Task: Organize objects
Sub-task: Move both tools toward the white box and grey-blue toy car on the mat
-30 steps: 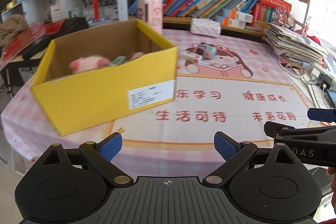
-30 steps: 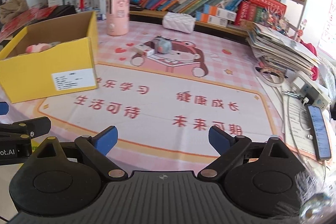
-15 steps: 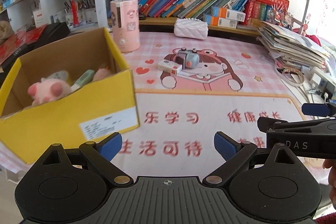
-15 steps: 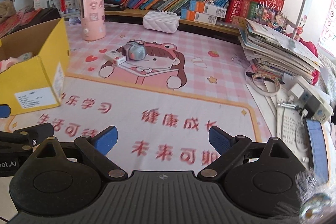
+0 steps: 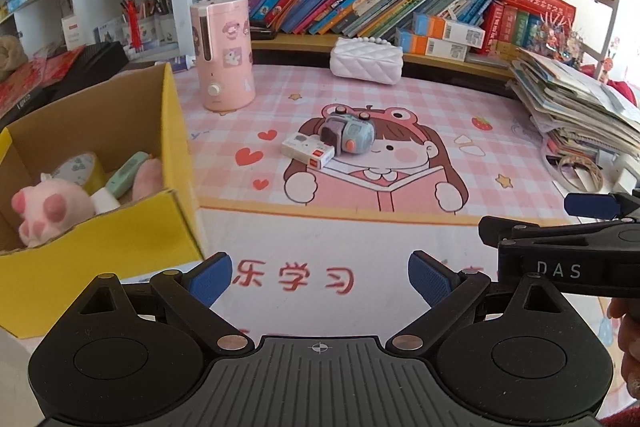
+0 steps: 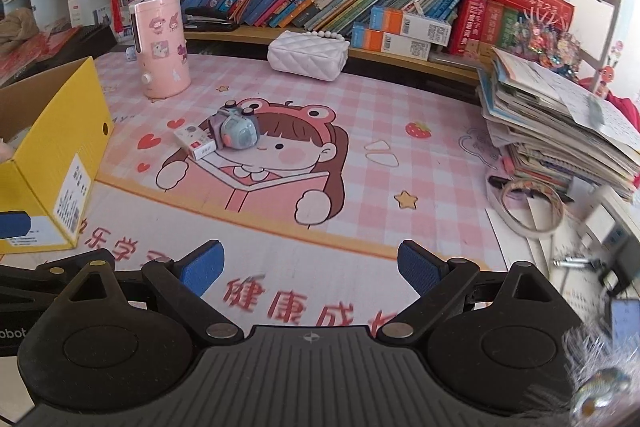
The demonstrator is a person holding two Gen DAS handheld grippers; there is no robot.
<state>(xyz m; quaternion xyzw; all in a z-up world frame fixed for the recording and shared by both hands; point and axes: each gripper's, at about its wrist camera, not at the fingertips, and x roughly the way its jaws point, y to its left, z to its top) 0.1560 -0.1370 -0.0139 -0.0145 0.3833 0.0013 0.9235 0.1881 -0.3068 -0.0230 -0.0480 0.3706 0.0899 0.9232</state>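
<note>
Hovering over the mat (image 5: 320,235), both tools empty.
Left gripper (image 5: 320,277) and right gripper (image 6: 310,265) spread wide; toy camera (image 5: 347,135) touches small box (image 5: 307,150), yellow box (image 5: 120,227) left.

You only see part of the yellow box (image 6: 52,163) in the right view; the frame's left edge cuts it off & its contents are out of sight. Left view: box wall hides the plush pig's (image 5: 48,211) lower body. Phone (image 6: 624,315) bottom right is blurred, cropped.
</note>
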